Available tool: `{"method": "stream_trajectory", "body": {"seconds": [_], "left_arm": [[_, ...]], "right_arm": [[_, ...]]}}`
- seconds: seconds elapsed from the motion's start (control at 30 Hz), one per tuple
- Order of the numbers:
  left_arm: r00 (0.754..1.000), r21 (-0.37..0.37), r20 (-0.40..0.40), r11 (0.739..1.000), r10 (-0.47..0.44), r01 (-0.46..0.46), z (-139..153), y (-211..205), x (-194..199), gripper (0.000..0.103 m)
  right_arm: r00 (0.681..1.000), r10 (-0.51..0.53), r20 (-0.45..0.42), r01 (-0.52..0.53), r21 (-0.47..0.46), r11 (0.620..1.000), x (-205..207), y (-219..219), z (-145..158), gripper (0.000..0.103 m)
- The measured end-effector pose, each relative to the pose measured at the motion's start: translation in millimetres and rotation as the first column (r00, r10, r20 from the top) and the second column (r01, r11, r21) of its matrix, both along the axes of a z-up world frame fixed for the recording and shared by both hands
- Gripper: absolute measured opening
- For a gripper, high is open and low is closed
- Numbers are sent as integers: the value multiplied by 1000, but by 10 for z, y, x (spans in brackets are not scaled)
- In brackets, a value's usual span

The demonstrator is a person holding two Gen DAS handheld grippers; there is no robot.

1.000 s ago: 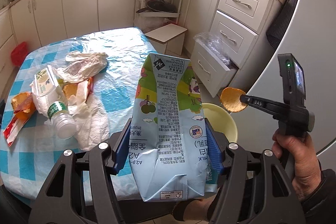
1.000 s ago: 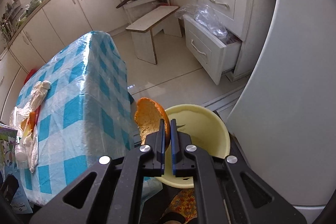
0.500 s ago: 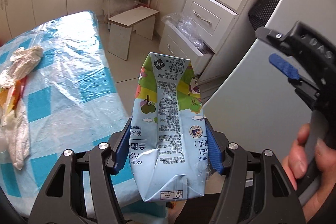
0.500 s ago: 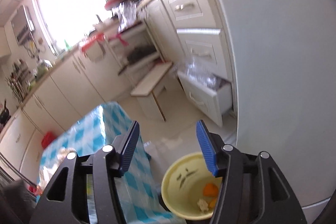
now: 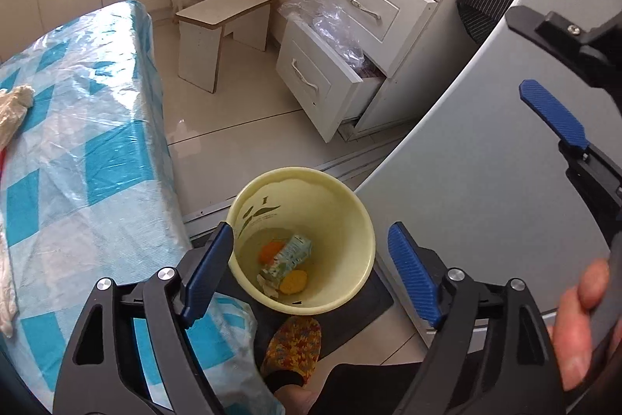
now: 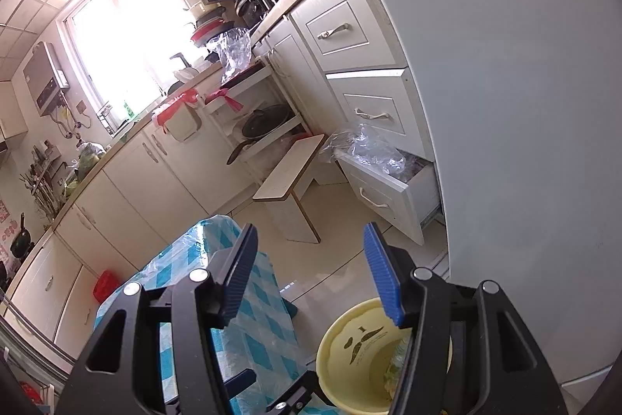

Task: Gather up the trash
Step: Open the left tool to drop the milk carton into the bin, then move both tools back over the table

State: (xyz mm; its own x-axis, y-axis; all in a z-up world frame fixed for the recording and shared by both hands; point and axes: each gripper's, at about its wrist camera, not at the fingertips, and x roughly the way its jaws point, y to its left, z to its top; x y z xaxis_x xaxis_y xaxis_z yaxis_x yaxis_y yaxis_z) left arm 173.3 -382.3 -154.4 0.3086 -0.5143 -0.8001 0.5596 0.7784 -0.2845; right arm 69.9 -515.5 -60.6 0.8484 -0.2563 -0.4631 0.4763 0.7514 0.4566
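Kitchen floor tiles run pale between the white drawers [image 5: 342, 37] and my bench [image 5: 77, 158], which wears a blue and white checked cloth under clear plastic. One bottom drawer stands pulled out with crumpled clear plastic [image 5: 330, 26] spilling over it, and a low white stool [image 5: 225, 18] sits on the floor beyond.

My left tool [image 5: 311, 267] hangs right above the yellow bin [image 5: 350, 209], which stands on the floor just beside the bench corner and against a grey appliance [image 5: 466, 174]. Its jaws are opening, with nothing between the blue pads; looking down between them I see straight into the bin. At the bottom lies the milk carton [image 5: 289, 255], light blue and green with small print, crumpled and lying on its side. An orange peel [image 5: 269, 251] touches it on one side and a paler yellow-orange piece [image 5: 293, 281] on the other.

My right tool [image 6: 311, 271] points out over the floor toward the stool, jaws standing moderately wide and empty. The bin [image 6: 350, 349] shows below its right finger, partly hidden by it. From the left camera I see that tool's blue pad [image 5: 552, 115] off to the right, with the fingers of my right hand [image 5: 579, 321] on its handle.

On the bench's far left edge lies a crumpled whitish wrapper [image 5: 13, 107], well apart from both tools. Below the bin I see a patterned slipper [image 5: 293, 345] on a dark mat.
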Motion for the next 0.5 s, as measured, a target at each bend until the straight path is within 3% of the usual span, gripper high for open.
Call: {"method": "stream_trajectory", "body": {"seconds": [0.27, 0.5], "left_arm": [[992, -9, 64, 994, 111, -110, 274, 990, -242, 82], [960, 1, 59, 962, 273, -273, 287, 2011, -312, 83]], "right_arm": [[994, 104, -26, -104, -7, 995, 247, 254, 12, 59], [965, 250, -75, -254, -52, 966, 545, 732, 1, 62]]}}
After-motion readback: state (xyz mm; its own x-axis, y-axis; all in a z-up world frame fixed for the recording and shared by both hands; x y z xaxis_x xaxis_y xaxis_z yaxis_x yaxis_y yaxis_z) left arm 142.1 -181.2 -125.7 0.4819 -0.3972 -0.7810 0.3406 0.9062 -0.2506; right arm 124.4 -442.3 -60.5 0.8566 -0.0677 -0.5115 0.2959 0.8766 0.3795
